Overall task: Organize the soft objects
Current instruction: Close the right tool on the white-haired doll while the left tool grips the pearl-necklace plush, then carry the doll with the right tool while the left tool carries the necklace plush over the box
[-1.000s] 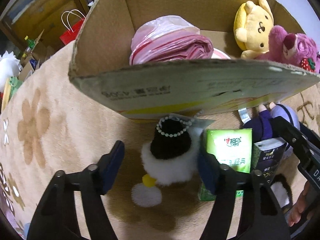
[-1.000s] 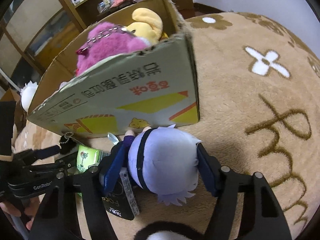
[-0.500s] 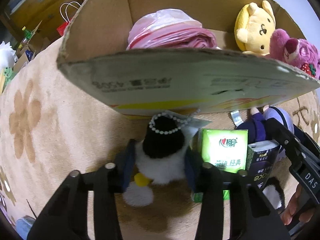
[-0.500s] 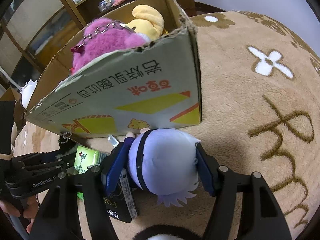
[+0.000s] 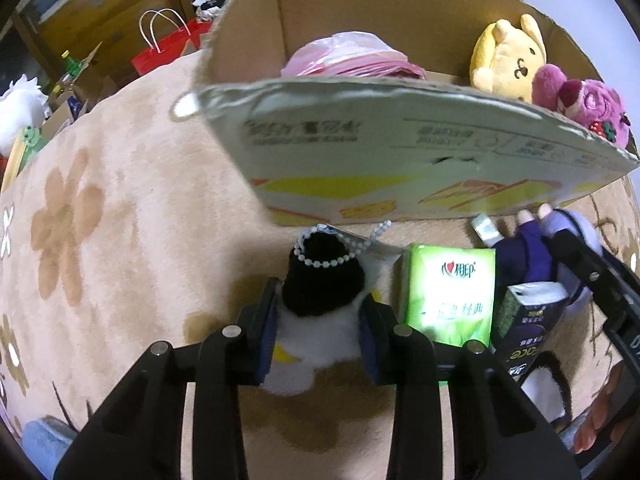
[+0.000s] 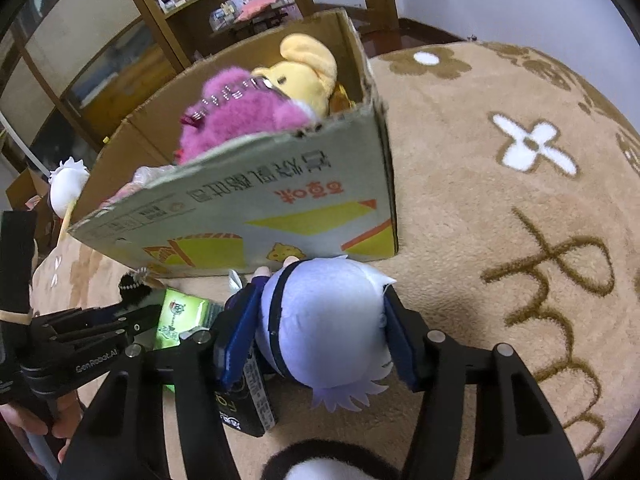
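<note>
Between the left claw [image 5: 318,326] pads sits a small black-and-white plush [image 5: 320,300], pads pressed into its white fluff on both sides: clamped, toy resting on the carpet [image 5: 120,220] just in front of the cardboard box [image 5: 400,168]. It has a bead chain [image 5: 324,258] round the black top and a paper tag behind it. My read: very light, fully squashable, no slip risk on fur. Grip the body, not the chain or tag, since either could snag on the box rim.

The right claw [image 6: 316,334] is closed on the pale lilac head of a doll [image 6: 324,320], pads snug against both sides. The doll lies on the carpet, touching the box's front wall, dark body pointing at the box. Judgement: the head is round and stuffed, so it will compress and could squirt out if held too near the crown. Mid-head hold looks right. Light too, and nothing fragile.

Beside the claws are a green tissue pack [image 5: 450,296] and a dark tissue pack [image 5: 528,328], side by side between the two toys, the dark one touching the doll. They are soft but crinkly wrap, likely more slippery. Take them across the short width.

Further out, the box already holds a yellow plush [image 5: 508,60], a pink plush [image 5: 580,100] and a pink plastic bag [image 5: 352,58]. There is room left of the bag, as far as I can see. The front wall is tall, so both toys need a clear lift over it.
</note>
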Demonstrator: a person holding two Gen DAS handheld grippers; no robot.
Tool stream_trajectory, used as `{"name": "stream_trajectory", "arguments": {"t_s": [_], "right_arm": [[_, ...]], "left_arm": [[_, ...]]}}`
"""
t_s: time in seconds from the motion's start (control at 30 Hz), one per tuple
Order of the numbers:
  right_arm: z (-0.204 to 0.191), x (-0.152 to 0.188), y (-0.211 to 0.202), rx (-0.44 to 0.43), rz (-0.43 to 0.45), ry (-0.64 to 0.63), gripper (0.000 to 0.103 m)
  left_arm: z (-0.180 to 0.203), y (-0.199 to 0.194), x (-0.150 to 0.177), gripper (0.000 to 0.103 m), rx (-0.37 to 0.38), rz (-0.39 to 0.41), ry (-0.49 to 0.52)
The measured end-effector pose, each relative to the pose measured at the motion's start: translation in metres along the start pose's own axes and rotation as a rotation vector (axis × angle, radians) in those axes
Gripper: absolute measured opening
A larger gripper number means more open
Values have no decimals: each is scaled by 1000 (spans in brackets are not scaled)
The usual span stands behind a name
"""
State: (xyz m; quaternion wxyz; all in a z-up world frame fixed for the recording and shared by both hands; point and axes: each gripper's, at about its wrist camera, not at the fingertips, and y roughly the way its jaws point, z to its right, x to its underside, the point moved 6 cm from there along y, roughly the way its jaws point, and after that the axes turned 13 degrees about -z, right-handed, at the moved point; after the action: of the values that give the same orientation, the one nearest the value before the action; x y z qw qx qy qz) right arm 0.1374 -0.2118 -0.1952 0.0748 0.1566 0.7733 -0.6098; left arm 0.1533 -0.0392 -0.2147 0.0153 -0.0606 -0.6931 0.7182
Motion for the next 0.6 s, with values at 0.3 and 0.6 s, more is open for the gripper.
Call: {"name": "stream_trajectory", "arguments": {"t_s": [0.3, 0.6], "right_arm": [[-2, 1, -45, 58, 124, -32, 62], [-6, 5, -87, 39, 221, -36, 62]], "left_arm": [[0, -40, 23, 33, -86, 103, -3], [2, -83, 29, 34, -119, 240, 26]]}}
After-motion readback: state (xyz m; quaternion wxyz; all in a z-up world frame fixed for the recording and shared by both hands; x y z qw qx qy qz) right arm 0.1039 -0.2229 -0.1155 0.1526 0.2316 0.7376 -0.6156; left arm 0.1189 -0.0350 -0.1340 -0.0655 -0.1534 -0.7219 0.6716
